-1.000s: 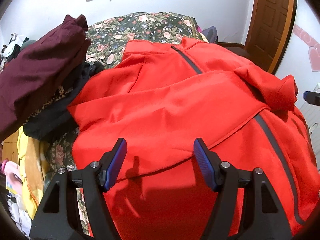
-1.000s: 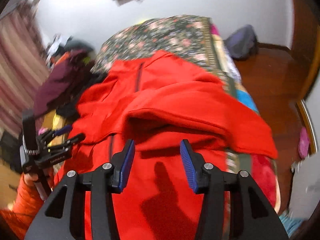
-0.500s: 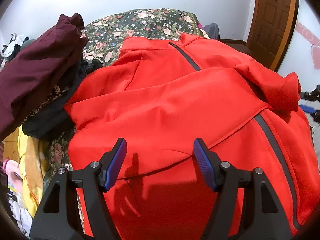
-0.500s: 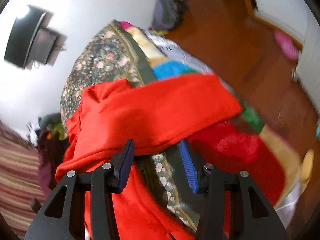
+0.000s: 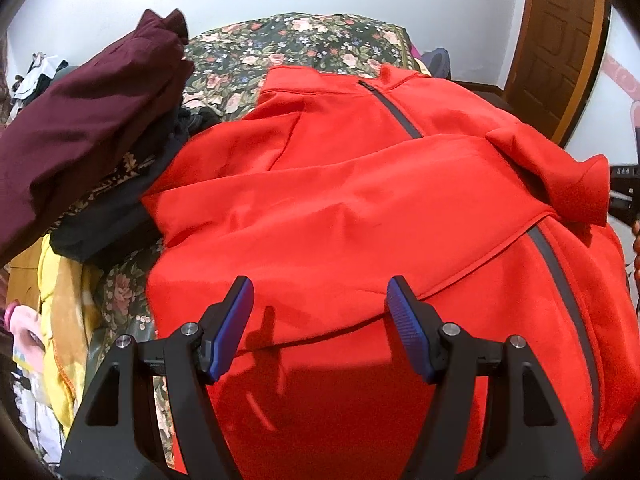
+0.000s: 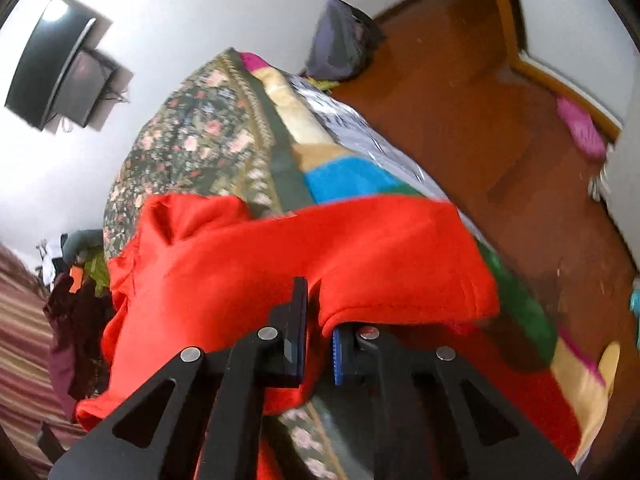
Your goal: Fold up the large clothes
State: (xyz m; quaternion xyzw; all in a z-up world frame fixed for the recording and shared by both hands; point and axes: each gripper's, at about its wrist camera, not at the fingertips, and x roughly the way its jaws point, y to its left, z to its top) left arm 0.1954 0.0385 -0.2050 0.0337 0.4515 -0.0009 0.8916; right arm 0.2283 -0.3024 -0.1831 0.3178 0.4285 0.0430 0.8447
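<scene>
A large red zip jacket (image 5: 360, 208) lies spread on a floral bedspread (image 5: 296, 44), one sleeve folded across its chest. My left gripper (image 5: 320, 320) is open and empty, hovering just above the jacket's lower front. My right gripper (image 6: 318, 320) is shut on the other red sleeve (image 6: 360, 248), near its cuff, at the bed's right edge. That sleeve hangs over the gripper and hides part of the fingers.
A maroon garment (image 5: 84, 120) and dark clothes (image 5: 104, 216) are piled left of the jacket, with yellow fabric (image 5: 60, 304) below. Colourful blankets (image 6: 340, 176) hang off the bed's right side above a wooden floor (image 6: 500, 128). A wooden door (image 5: 560, 40) stands at the back right.
My right gripper swung to the bed's right side and closed on the jacket's sleeve. My left gripper stayed open above the jacket, drifting slightly.
</scene>
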